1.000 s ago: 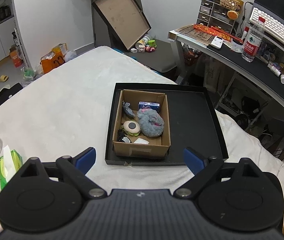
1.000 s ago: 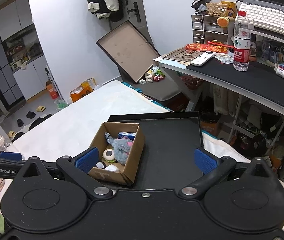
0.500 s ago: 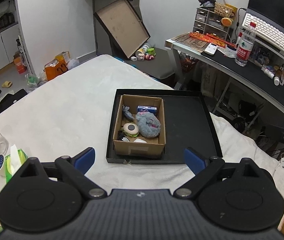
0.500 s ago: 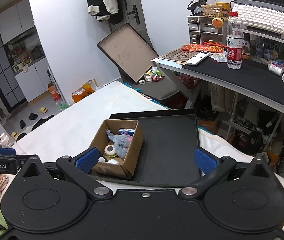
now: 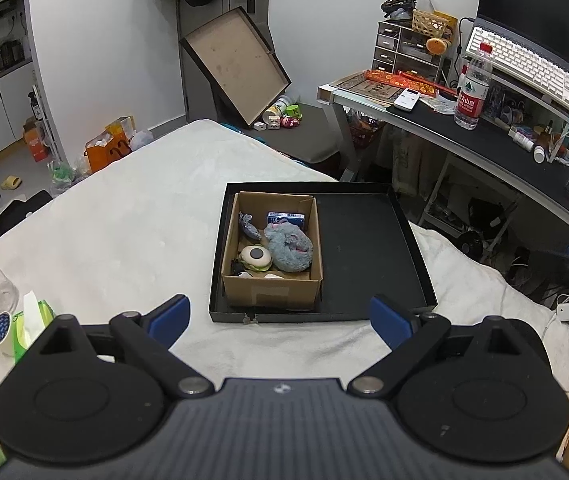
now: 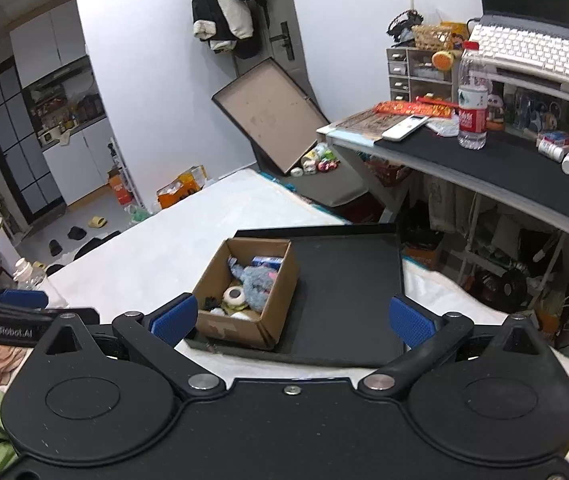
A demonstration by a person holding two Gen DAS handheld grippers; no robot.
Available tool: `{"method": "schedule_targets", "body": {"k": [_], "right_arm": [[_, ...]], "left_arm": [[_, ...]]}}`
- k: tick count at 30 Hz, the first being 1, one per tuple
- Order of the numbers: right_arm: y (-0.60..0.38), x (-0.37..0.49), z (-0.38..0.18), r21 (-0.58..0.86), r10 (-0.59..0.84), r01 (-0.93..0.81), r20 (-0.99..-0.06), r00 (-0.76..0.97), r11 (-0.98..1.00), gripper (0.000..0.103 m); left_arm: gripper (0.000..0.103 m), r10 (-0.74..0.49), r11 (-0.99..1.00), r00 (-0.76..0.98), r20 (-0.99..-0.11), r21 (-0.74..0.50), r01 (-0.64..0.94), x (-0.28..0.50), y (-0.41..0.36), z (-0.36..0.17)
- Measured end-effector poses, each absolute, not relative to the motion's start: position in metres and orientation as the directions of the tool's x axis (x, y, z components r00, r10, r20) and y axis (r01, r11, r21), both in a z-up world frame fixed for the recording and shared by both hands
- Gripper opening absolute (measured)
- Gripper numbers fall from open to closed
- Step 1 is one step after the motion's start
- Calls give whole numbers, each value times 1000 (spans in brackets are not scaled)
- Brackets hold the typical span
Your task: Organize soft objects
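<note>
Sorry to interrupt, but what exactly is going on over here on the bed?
A person holds a two-finger gripper in each hand above the bed; the left gripper and right gripper are both open and empty. Ahead, a cardboard box sits in the left part of a black tray, holding a grey plush toy and a burger-shaped toy. Nothing is being touched.

"GenRobot.AI" in white on left hand-held gripper [image 6: 8,326], other labels unreadable
</note>
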State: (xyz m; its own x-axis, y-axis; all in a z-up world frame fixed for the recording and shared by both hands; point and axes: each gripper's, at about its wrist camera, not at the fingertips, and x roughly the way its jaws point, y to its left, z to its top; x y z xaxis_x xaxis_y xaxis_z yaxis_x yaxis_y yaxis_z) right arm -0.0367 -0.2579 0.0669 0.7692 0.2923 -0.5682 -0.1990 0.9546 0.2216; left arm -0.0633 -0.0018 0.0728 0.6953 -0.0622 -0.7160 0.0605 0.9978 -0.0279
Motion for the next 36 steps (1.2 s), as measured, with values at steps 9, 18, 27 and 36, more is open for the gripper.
{"method": "schedule_targets", "body": {"k": [9, 18, 27, 36], "right_arm": [[-252, -37, 57, 226, 300, -204, -582, 756, 953, 103], [-252, -41, 58, 235, 304, -202, -585, 752, 951, 103], [-251, -42, 57, 242, 310, -204, -586, 748, 949, 103], [-252, -40, 55, 251, 314, -200, -591, 743, 947, 103]], "left_arm": [[96, -58, 998, 692, -720, -28, 55, -69, 3, 67], [96, -62, 998, 686, -725, -28, 60, -67, 2, 62], [96, -63, 998, 682, -729, -35, 55, -67, 2, 59], [96, -62, 998, 681, -730, -40, 48, -66, 4, 57]]}}
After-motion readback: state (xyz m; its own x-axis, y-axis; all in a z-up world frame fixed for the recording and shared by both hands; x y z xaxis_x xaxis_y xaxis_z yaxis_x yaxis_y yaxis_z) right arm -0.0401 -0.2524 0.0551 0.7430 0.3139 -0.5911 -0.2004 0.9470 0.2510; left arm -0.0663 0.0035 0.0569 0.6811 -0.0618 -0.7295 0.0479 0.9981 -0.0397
